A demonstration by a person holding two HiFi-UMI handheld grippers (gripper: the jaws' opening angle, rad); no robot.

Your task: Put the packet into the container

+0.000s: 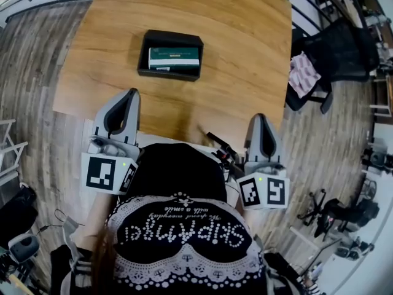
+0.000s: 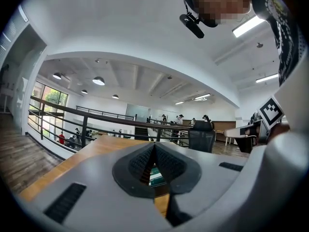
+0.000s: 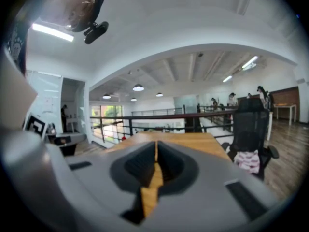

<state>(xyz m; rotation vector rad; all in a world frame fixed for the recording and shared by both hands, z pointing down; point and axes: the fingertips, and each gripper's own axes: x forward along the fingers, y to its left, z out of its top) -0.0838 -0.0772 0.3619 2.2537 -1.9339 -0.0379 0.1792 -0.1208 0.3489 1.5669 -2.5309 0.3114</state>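
Observation:
A green and white packet (image 1: pixel 174 57) lies flat inside a black rectangular container (image 1: pixel 143 55) on the far half of the wooden table (image 1: pixel 245 54). Both grippers hang at the table's near edge, well short of the container. My left gripper (image 1: pixel 131 93) is shut with nothing in it; in the left gripper view its jaws (image 2: pixel 154 146) meet, and a sliver of the packet (image 2: pixel 155 176) shows below them. My right gripper (image 1: pixel 260 117) is also shut and empty, its jaws (image 3: pixel 157 144) pointing along bare tabletop.
A black office chair (image 1: pixel 341 51) with a pink and white cloth (image 1: pixel 303 74) on it stands beside the table's right side. Wood-plank floor surrounds the table. A dark railing (image 2: pixel 87 117) runs beyond the far edge. The person's dark top (image 1: pixel 184 232) fills the bottom of the head view.

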